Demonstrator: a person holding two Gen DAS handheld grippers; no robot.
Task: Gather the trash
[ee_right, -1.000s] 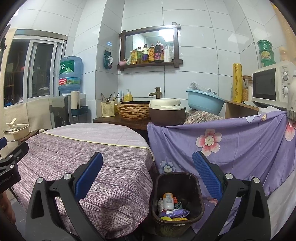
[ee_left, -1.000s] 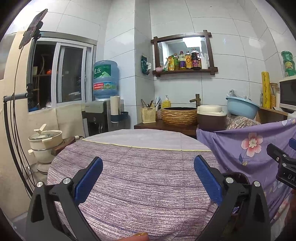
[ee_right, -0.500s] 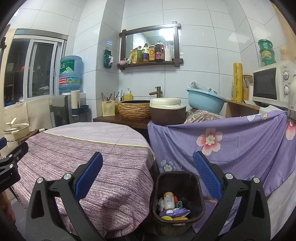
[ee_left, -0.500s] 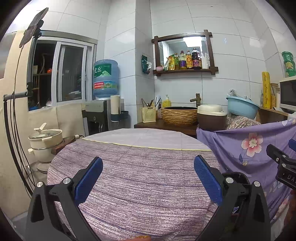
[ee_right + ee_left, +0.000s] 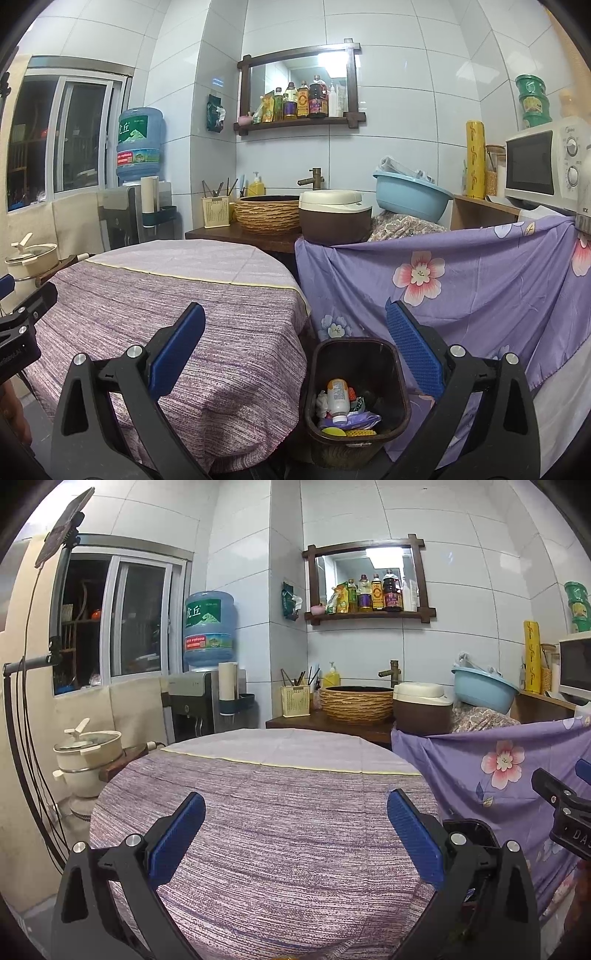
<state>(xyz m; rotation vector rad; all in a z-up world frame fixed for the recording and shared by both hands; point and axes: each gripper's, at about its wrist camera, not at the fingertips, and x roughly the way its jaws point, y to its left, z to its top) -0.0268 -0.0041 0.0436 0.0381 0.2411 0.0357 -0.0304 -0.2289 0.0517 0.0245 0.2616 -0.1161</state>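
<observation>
Dark brown trash bin (image 5: 356,400) stands on the floor between the round table and the purple flowered cloth (image 5: 476,291), close against both. Inside it: a white bottle (image 5: 338,400) lying neck-down, a purple wrapper (image 5: 352,421), yellow scraps at the bottom. In the right wrist view the bin sits low between the two blue pads, nearer the right-hand one, below and beyond the tips, not touched. Right gripper (image 5: 295,332) jaws spread wide, nothing held. Left gripper (image 5: 295,814) likewise spread wide, empty, held above the striped purple tablecloth (image 5: 288,834). Bin rim (image 5: 476,829) just shows behind the left gripper's right-hand finger. Counter behind carries a woven basin (image 5: 267,214), rice cooker (image 5: 334,216) and blue bowl (image 5: 410,197).
</observation>
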